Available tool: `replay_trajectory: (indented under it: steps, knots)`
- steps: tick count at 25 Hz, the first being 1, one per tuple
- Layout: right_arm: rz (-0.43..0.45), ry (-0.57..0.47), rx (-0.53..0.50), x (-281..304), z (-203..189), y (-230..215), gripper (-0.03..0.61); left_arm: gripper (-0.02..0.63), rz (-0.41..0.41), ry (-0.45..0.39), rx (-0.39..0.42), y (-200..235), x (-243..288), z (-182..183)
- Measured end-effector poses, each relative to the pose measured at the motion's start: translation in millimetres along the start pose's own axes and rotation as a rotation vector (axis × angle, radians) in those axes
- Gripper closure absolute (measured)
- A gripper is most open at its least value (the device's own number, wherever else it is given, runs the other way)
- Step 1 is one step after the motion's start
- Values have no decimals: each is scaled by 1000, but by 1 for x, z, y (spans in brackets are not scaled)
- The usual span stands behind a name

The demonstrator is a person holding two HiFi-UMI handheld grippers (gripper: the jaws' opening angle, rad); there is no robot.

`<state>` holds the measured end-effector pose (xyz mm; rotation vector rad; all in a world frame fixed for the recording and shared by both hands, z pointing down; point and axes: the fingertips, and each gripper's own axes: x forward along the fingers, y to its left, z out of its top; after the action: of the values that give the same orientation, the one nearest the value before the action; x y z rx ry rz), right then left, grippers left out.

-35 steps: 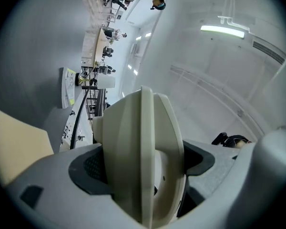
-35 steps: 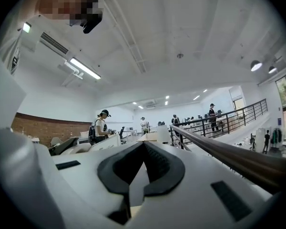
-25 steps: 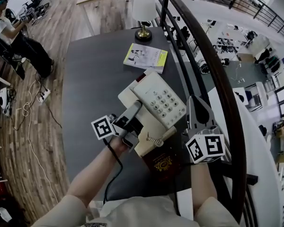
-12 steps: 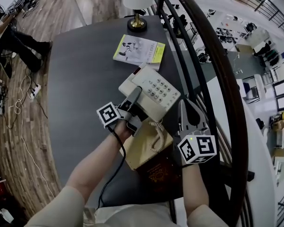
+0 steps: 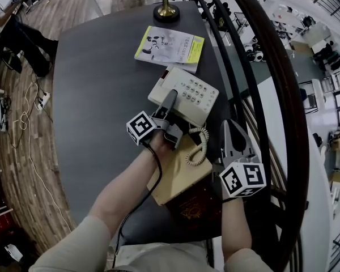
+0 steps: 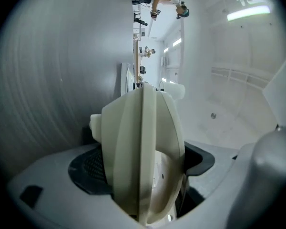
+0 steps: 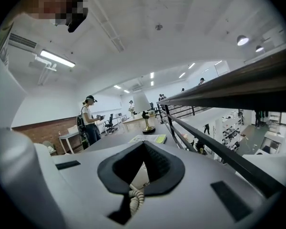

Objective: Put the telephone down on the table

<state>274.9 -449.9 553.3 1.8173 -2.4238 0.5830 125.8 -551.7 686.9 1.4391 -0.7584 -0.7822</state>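
A cream telephone (image 5: pixel 187 92) with a grey keypad lies over the dark table (image 5: pixel 96 89), just beyond a tan book (image 5: pixel 178 174). My left gripper (image 5: pixel 170 98) reaches in from the near side and is shut on the telephone's left edge. In the left gripper view the cream telephone body (image 6: pixel 143 151) fills the gap between the jaws. Its coiled cord (image 5: pixel 199 146) hangs off the near right corner. My right gripper (image 5: pixel 233 134) is held to the right by the railing, shut with nothing in it. Past its jaws the coiled cord (image 7: pixel 135 197) shows.
A yellow-and-white booklet (image 5: pixel 169 45) lies beyond the telephone, and a brass lamp base (image 5: pixel 166 10) stands at the far edge. A dark red book (image 5: pixel 192 205) sits under the tan one. A black railing (image 5: pixel 272 78) runs along the table's right side. A person (image 7: pixel 89 118) stands far off.
The telephone has moved away from me and lower toward the table, carried by the left gripper. The right gripper has stayed near the railing.
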Motion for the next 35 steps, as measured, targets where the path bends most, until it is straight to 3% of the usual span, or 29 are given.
replay_trajectory:
  steps: [3, 9, 15, 22, 29, 35]
  knots:
    - [-9, 8, 16, -1, -8, -6, 577, 183, 45, 32, 49, 7, 4, -4]
    - [-14, 20, 26, -6, -16, -7, 577, 181, 96, 45, 44, 12, 7, -6]
    - [-2, 9, 15, -15, -9, -1, 577, 179, 265, 98, 80, 22, 11, -15]
    - [-7, -19, 25, -36, 7, -1, 577, 171, 478, 172, 9, 34, 3, -27]
    - [10, -1, 80, -68, 6, 1, 577, 169, 726, 175, 22, 42, -20, -26]
    - [17, 18, 59, -89, 4, 7, 577, 169, 699, 154, 63, 12, -34, -29]
